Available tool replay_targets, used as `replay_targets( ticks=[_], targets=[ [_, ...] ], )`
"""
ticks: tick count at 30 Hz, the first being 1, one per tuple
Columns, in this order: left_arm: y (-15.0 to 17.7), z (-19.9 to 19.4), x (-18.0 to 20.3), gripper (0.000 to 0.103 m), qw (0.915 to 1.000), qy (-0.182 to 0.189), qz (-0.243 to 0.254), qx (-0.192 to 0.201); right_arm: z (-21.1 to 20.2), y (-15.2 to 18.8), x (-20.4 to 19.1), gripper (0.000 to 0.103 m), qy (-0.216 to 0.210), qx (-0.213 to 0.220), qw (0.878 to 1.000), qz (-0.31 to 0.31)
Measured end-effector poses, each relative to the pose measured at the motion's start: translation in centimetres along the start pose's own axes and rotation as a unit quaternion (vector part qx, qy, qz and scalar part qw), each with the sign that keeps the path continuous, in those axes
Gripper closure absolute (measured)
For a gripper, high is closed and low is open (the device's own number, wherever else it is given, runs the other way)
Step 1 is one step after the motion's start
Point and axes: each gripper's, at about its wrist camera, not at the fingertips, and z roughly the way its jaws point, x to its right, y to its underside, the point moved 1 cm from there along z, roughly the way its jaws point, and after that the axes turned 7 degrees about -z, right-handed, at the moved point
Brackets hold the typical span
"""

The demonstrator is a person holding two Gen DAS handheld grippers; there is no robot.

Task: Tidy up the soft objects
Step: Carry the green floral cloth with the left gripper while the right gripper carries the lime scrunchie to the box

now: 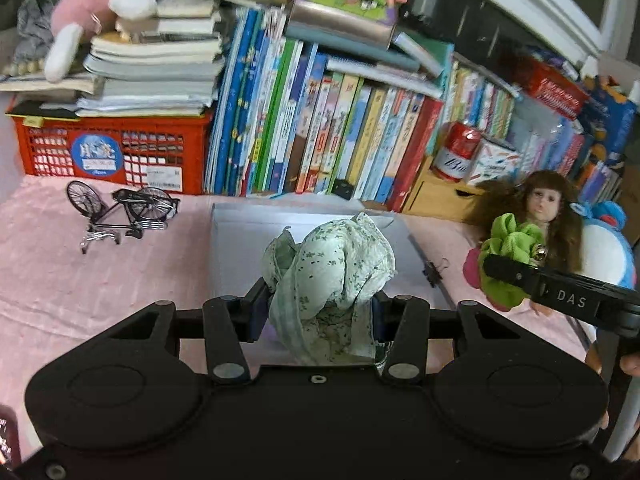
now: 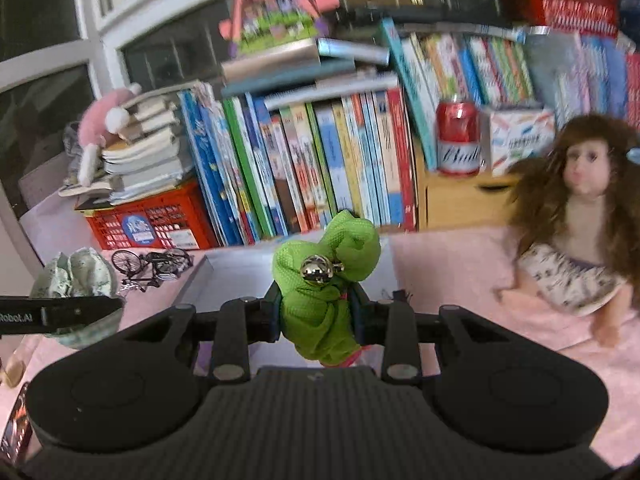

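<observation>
Now the left gripper point(image 1: 318, 312) pinches a floral cloth point(image 1: 332, 276) over the white box point(image 1: 236, 236), while the right gripper point(image 2: 316, 316) at 3 o'clock clamps a green scrunchie point(image 2: 328, 280).

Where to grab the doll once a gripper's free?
Probably the doll's torso, just above the printed skirt, coming from the front with fingers either side. She sits propped upright facing out; the torso is the narrowest firm part. The long loose hair flanking the head would likely slip.
</observation>
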Motion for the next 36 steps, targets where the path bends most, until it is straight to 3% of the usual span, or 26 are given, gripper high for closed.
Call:
replay_targets(
  ticks=[6,15,27,36],
  targets=[
    [-1.1,6.4,-0.1,0.058,0.9987,-0.023,-0.015,-0.042,5.2,-0.6,0.5,0.065,-0.014,-0.045,0.998,0.04],
    [-1.3,13.2,-1.0,0.057,0.9958,-0.063,-0.024,-0.062,10.5,-0.8,0.0,0.065,-0.005,-0.069,0.996,0.055],
    [-0.1,16.9,-2.4,0.056,0.9925,-0.088,-0.021,-0.083,14.6,1.7,-0.3,0.065,0.026,-0.125,0.992,0.013],
    [0.4,17.4,-2.3,0.055,0.9915,-0.091,-0.02,-0.091,14.6,2.5,-0.5,0.065,0.035,-0.15,0.988,-0.003]
  ],
)
